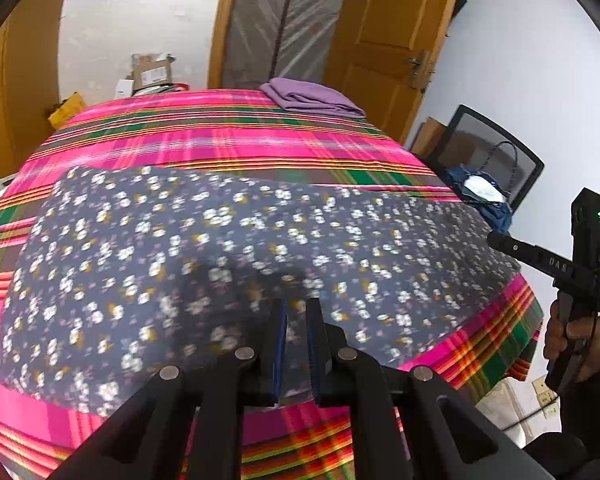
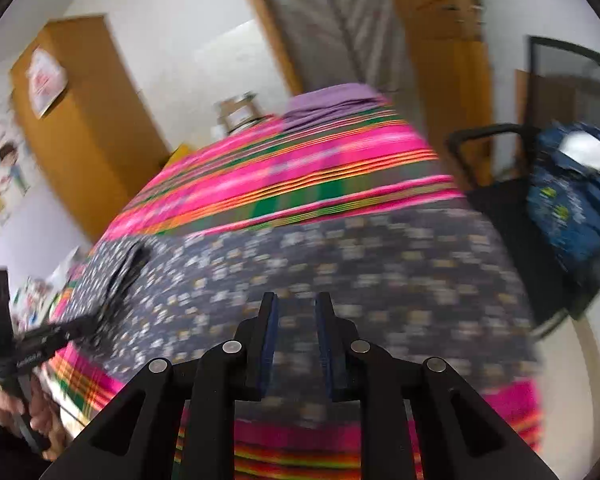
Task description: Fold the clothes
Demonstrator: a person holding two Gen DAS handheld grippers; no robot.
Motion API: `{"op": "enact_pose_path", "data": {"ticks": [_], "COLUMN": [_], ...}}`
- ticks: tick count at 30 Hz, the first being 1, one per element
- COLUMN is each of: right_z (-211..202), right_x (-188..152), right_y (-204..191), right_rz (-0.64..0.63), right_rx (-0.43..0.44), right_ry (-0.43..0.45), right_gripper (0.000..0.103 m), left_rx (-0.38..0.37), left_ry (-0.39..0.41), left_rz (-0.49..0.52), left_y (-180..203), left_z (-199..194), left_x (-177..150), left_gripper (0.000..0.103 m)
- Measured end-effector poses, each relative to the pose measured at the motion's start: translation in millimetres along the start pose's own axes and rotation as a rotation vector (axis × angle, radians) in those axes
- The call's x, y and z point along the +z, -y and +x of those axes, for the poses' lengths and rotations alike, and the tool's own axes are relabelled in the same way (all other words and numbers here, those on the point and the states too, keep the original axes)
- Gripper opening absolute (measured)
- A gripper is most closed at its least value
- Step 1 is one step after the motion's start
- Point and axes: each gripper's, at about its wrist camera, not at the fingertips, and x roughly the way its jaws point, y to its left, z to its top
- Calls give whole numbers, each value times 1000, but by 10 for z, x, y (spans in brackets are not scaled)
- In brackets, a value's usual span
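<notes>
A grey-blue floral garment (image 1: 220,240) (image 2: 340,264) lies spread across a bed with a pink plaid sheet (image 1: 220,136) (image 2: 300,168). My left gripper (image 1: 296,312) sits at the garment's near edge, jaws narrow, with cloth between the pads. In the right wrist view the left gripper (image 2: 92,322) is at the garment's left end, where a ridge of cloth rises toward it. My right gripper (image 2: 296,300) hovers over the garment with a wider gap and nothing in it. In the left wrist view the right gripper (image 1: 494,239) is above the garment's right end, held by a hand (image 1: 572,340).
A folded purple cloth (image 1: 312,98) (image 2: 336,100) rests at the bed's far edge. A black chair (image 1: 496,152) holding a blue bag (image 1: 484,196) (image 2: 572,200) stands right of the bed. Behind are a wooden door (image 1: 384,40) and a cardboard box (image 1: 152,72).
</notes>
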Motion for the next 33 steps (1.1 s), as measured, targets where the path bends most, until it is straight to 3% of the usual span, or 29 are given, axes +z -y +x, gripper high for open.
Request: {"op": "enact_pose_path", "data": {"ticks": [4,6,8,10,16,21,24,27,33], "right_z": [-230,-352,-442,-506,-552,-396,-334,-240,-16], "right_x": [12,-18,-59,-123,-382,-655,-777,-892,-995], "right_y": [463,714,924,1128,1579,1840,1926,1989,2072], "right_rz": [146,244,334,421,663,892,972,1064,1182], "right_rx": [-40,-30,-10,25,156,321,382,477,590], "right_ry": [37,65,83,92,91,44,27,13,-35], "right_gripper": [20,27,42,43,43,43,43,58,59], "left_rx": [-32,-48,-63,-76,-99,-102,-100,-96,-85], "left_ry": [-8,-18,-31,-44,-80,-94,-107,-121,-143], "left_rz": [28,42,60,72,100,121,130,138,153], "left_y": [131,201,285,355,535,659,725,785,877], "left_z": [78,131,186,240,368,411,449,492,573], "left_x": [55,78,87,89,96,108,111,114,121], "left_gripper": [9,9,9,9,9,9,9,9,9]}}
